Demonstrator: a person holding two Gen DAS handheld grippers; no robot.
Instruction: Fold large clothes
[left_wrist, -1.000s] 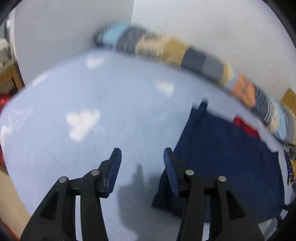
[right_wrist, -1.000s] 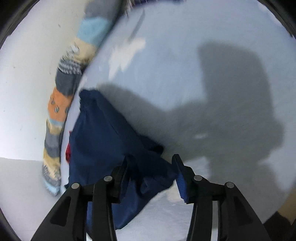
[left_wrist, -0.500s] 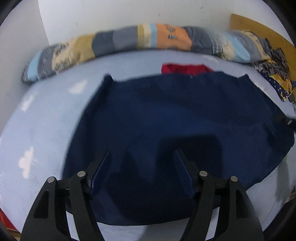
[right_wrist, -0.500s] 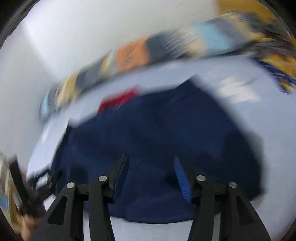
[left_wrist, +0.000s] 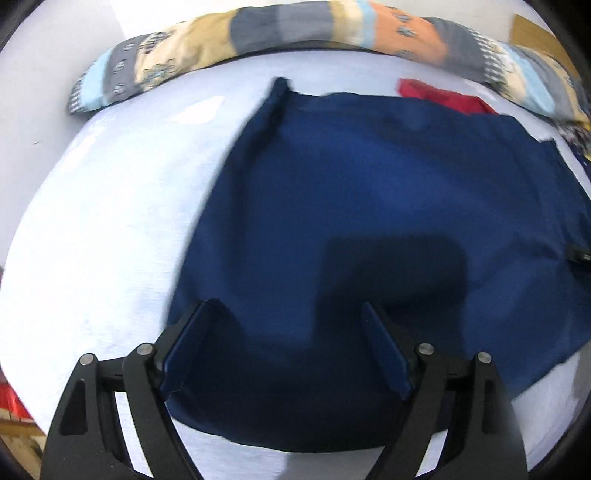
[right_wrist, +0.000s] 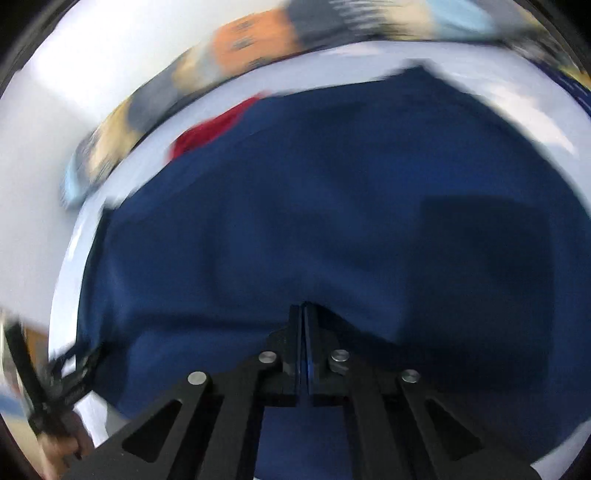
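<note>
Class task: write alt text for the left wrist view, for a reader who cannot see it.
A navy blue garment lies spread on a pale blue sheet, with the open left tool above its near edge. Behind it lie a red cloth and a long patchwork bolster.

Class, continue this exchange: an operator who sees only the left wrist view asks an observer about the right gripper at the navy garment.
Operator: Is the right gripper open?
Observer: No. The right gripper is shut, jaws pressed together.
Operator: Where are its tips?
Observer: On the navy garment, where creases in the cloth run up toward them. I cannot tell if cloth is pinched.
</note>
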